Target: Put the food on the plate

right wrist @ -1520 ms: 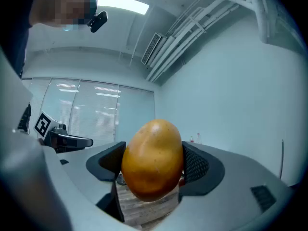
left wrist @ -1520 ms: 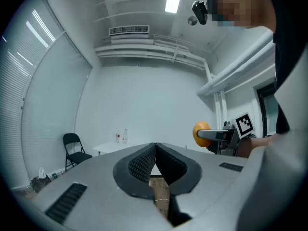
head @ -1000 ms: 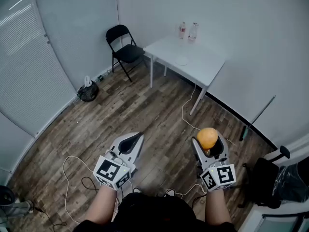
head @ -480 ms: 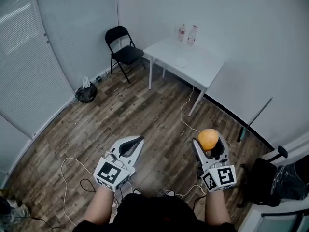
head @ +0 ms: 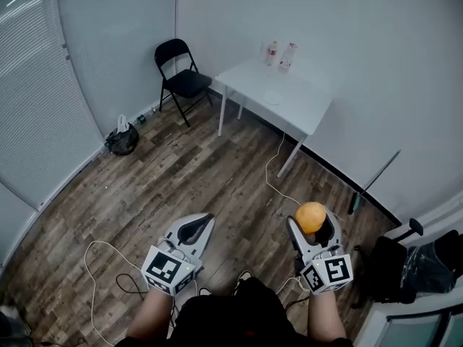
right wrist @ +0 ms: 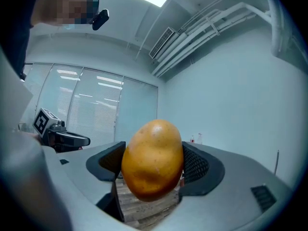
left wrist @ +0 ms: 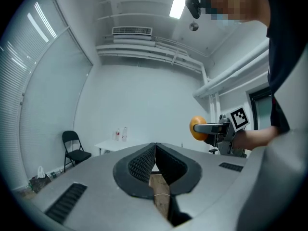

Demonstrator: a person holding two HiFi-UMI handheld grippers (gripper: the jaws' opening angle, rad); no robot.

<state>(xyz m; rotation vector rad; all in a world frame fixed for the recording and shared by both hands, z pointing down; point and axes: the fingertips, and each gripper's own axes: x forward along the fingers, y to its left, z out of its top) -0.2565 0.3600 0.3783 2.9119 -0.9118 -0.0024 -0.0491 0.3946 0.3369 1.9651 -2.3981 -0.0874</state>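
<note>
My right gripper (head: pixel 312 223) is shut on a round orange-yellow potato-like food (head: pixel 311 216), held above the wooden floor at the lower right of the head view. In the right gripper view the food (right wrist: pixel 153 159) fills the space between the two black pads. My left gripper (head: pixel 203 221) is shut with nothing in it; its pads meet in the left gripper view (left wrist: pixel 155 150). A small white plate (head: pixel 272 97) lies on the white table (head: pixel 296 110) far ahead, well beyond both grippers.
Two bottles (head: pixel 280 53) stand at the table's back edge. A black folding chair (head: pixel 177 74) is left of the table, a dark bag (head: pixel 120 139) by the left wall. Cables (head: pixel 273 172) trail over the floor. A black case (head: pixel 391 266) and a leaning rod (head: pixel 372 183) are at right.
The room has slid down and left in the head view and both grippers sit lower in the frame. The right gripper still holds the food; the left stays shut.
</note>
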